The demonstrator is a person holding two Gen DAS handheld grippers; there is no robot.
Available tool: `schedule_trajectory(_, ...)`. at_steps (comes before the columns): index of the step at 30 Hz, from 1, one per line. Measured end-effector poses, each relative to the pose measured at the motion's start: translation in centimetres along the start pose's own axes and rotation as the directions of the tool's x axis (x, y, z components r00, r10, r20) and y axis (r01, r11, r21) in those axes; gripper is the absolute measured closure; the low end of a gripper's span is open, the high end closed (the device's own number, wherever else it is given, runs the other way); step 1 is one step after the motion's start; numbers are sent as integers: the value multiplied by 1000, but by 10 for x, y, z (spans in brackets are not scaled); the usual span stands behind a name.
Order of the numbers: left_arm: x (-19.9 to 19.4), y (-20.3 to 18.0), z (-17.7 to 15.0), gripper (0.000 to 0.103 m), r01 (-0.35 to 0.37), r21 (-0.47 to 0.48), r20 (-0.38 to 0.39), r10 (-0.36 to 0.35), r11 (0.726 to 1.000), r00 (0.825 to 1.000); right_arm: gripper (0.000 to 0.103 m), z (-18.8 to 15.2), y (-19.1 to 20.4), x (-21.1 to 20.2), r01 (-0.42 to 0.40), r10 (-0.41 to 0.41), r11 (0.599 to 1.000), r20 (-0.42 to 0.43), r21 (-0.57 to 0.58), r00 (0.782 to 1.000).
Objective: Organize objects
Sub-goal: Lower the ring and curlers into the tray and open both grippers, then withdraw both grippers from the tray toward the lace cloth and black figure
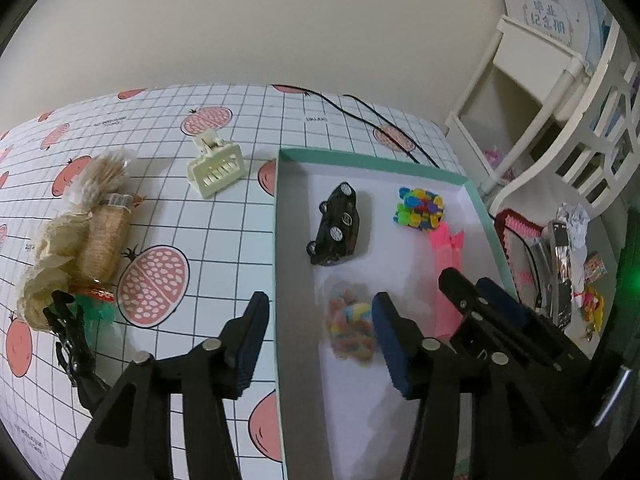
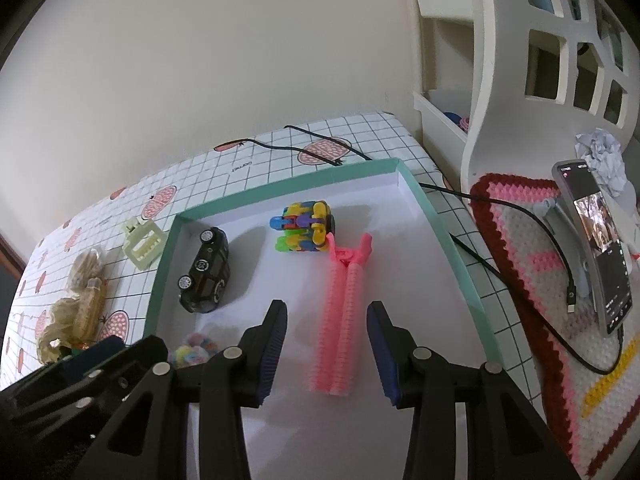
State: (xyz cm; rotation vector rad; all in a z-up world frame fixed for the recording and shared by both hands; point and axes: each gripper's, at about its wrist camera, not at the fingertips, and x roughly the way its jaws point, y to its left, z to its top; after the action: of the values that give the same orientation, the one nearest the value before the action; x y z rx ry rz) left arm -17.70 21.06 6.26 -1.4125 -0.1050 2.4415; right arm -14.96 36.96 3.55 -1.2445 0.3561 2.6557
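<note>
Left claw: the left claw (image 1: 316, 336) is hanging wide and empty, straddling the near left wall of the tray (image 1: 276, 248), one finger over the worktop (image 1: 224, 216), the other over the tray floor.
Right claw: the right claw (image 2: 326, 344) is also gaping wide with nothing in it, hovering low over the near end of the pink ribbed tubes (image 2: 342, 316).
Near in the tray: a small bag of pastel sweets (image 1: 352, 332) is lying just ahead of the left claw's inner finger, and the pink tubes are running away up the tray floor.
Further in the tray: the black toy car (image 1: 336, 226) is sitting tipped on its side, wheels showing, and the multicoloured block toy (image 1: 420, 208) is resting just beyond the tubes' forked end.
Done so far: four things are sitting inside the tray, so I'd judge the sorting roughly half through.
Left outside, near: a black hair clip (image 1: 74, 344), a green-and-red bit I can't identify, the twine spool (image 1: 104, 248) and a cream bundle (image 1: 52, 264) are clustering at the worktop's left.
Left outside, far: the cream claw clip (image 1: 216, 170) is waiting apart, near the tray's far left corner.
Likely next: the left claw is looking best placed for that pile.
</note>
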Motion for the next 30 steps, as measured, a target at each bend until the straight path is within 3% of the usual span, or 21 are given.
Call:
schedule_trajectory(3,-1,2,2,42,-6,-12,4,6,1000,1000,51,0,-1,0,3,-3,1000,0,1,1000)
schedule_trajectory(9,-3,7,2,28,-33,-22,29,34,999,999,48,-1,-3,1,9,-9,1000,-1,10,1000)
schedule_trajectory(10,-4,8,2,22,-37,-24,33,38,999,999,47,-1,-4,1,9,-9,1000,-2,10,1000)
schedule_trajectory(11,-4,10,2,17,-42,-29,37,43,999,998,45,-1,-4,1,8,-8,1000,-2,8,1000)
schedule_trajectory(15,-2,16,2,17,-59,-54,39,61,997,997,30,0,-2,1,12,-12,1000,4,1,1000)
schedule_trajectory(17,-2,20,2,6,-84,-73,47,88,994,995,26,0,-2,0,10,-10,1000,8,0,1000)
schedule_trajectory(21,-4,27,2,4,-107,-104,62,114,989,992,21,-1,-1,1,7,-7,1000,3,-9,1000)
schedule_trajectory(24,-3,30,2,0,-119,-115,64,127,986,990,7,-1,0,2,3,-3,1000,2,-13,1000)
schedule_trajectory(30,-2,34,1,0,-117,-137,63,127,984,990,0,-1,-1,1,9,-9,1000,5,-16,1000)
